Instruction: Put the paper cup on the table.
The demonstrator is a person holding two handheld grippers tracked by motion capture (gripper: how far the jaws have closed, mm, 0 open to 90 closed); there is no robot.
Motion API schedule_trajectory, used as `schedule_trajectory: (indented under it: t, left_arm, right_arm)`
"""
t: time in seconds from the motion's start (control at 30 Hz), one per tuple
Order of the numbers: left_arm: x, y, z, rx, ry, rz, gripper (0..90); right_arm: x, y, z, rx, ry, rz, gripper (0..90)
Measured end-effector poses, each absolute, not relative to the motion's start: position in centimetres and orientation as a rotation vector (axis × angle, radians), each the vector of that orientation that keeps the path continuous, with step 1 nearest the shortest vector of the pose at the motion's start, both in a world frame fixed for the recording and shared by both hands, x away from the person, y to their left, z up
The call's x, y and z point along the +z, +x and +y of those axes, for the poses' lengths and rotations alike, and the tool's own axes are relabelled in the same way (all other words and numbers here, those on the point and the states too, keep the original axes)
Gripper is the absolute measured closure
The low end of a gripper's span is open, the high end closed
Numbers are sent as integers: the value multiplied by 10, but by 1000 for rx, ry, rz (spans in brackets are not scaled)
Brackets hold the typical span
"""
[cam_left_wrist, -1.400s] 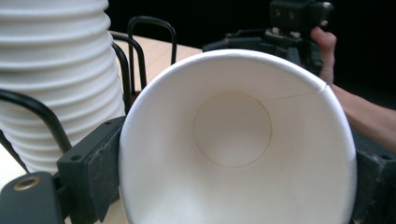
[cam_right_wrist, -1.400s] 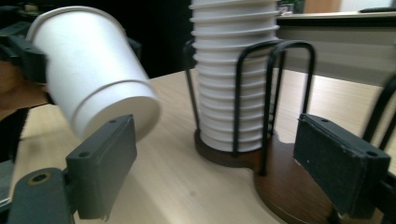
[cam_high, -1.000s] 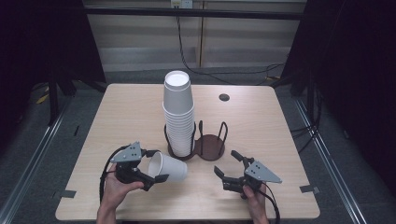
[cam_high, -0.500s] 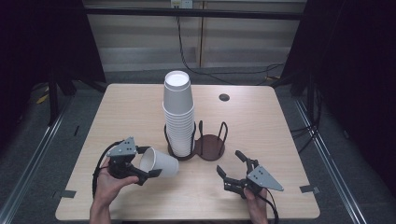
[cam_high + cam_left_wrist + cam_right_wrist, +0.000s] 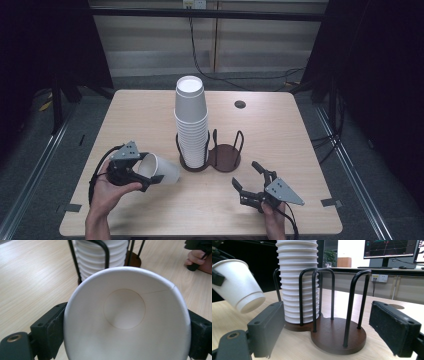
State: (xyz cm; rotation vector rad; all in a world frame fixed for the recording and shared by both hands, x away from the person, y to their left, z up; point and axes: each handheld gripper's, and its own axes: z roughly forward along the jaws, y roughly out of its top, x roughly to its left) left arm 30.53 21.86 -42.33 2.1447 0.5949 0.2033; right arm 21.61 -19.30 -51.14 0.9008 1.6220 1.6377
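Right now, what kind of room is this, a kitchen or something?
Probably a lab or test room, not a kitchen. A bare wooden table stands between dark curtains, cables run down the back wall, and a computer screen with graphs glows behind.

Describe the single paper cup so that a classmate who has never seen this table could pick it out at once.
On the wooden table, a dark two-ring holder carries a tall cup stack. Left of it, the left gripper grips one paper cup, the only cup tilted and apart from the stack.
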Motion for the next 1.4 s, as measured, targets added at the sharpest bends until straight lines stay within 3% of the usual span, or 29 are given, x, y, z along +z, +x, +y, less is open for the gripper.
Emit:
schedule_trajectory:
  t: [0.8,1.4]
  left_arm:
    - [-394,341,217,264,2291,661,97]
    - [-391,364,209,318,2570,708,94]
  right_arm:
    - [-511,216,-194,1655,883,1640,130]
    - [-511,216,-194,1659,878,1645,131]
